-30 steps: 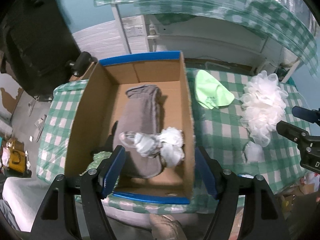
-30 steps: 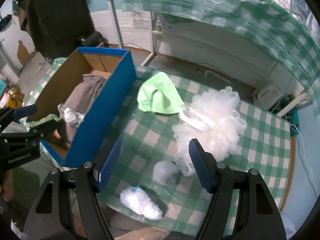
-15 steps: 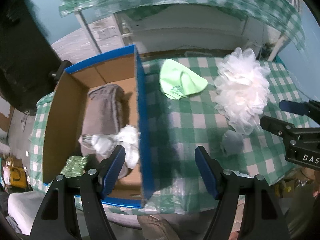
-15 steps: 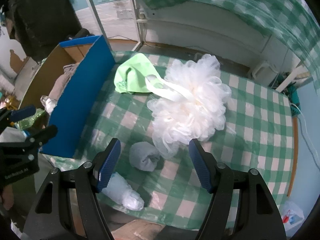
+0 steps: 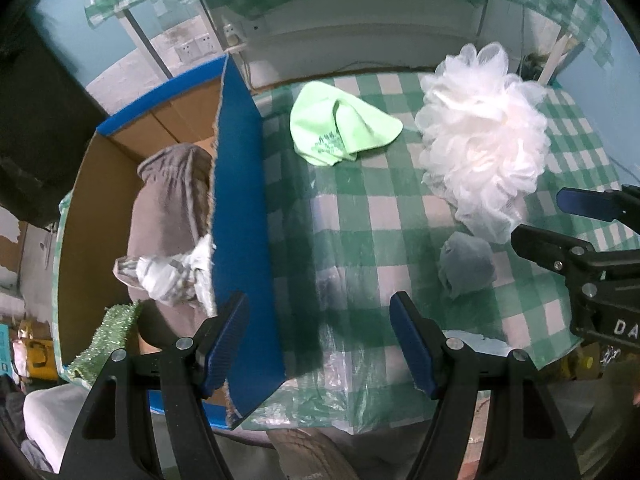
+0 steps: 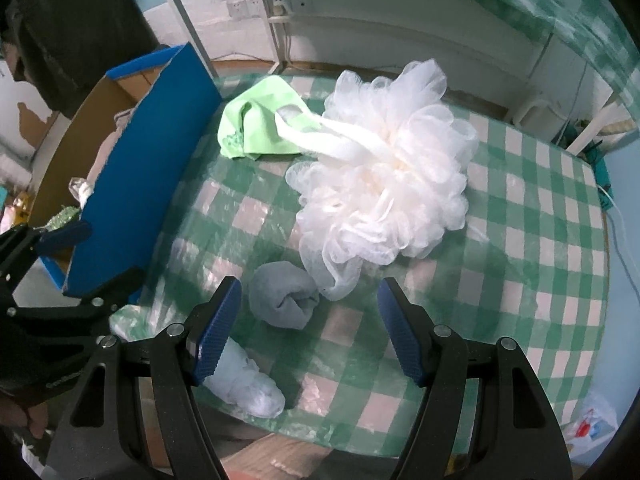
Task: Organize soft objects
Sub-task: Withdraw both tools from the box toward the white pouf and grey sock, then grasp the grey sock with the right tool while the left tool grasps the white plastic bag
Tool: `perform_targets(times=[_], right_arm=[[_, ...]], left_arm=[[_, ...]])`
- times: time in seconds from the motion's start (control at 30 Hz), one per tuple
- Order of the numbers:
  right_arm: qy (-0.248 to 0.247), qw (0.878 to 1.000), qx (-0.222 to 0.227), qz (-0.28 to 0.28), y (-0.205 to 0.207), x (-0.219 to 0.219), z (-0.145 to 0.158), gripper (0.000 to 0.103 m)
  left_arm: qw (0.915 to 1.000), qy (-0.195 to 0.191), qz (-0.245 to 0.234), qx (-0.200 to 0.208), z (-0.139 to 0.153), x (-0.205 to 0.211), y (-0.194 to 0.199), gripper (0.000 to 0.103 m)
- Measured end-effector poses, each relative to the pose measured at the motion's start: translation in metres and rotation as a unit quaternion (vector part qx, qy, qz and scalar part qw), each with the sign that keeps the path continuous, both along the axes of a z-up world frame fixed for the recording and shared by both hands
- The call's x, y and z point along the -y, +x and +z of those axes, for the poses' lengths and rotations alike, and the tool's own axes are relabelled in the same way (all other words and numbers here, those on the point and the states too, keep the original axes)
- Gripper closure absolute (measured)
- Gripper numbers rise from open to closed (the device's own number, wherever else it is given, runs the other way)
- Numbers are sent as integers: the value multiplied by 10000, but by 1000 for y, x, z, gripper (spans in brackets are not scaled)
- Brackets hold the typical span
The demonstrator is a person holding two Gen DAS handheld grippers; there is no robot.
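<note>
You're holding both grippers spread and empty. Right gripper (image 6: 308,330) is hovering over the surface's near edge, and the rolled sock (image 6: 283,299) is lying just ahead between its jaws, touching the loofah (image 6: 384,176) behind it. Left gripper (image 5: 320,344) is sitting by the box (image 5: 240,216) wall, farther off. Right is nearer for the sock, I'd say.

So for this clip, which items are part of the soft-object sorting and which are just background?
Part of the job:
cardboard box
grey towel in the box
green cloth
white bath pouf
grey rolled sock
white bundle at the table edge

Just lying about:
wall sockets
checked tablecloth
</note>
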State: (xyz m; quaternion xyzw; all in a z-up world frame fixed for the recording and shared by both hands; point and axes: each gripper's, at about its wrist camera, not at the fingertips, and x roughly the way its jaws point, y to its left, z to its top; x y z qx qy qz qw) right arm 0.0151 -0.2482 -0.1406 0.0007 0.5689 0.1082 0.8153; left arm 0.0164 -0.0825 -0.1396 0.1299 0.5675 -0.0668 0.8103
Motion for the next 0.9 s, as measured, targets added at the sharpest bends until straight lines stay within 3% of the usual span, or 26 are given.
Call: perform_targets(times=[0.27, 0.9], right_arm=[[-92, 9997, -185, 146, 3, -13, -21, 33], [-244, 9982, -416, 359, 17, -32, -68, 33]], left_arm=[[9996, 16, 9, -286, -23, -3, 1, 30], [9994, 263, -155, -147, -31, -3, 1, 28]])
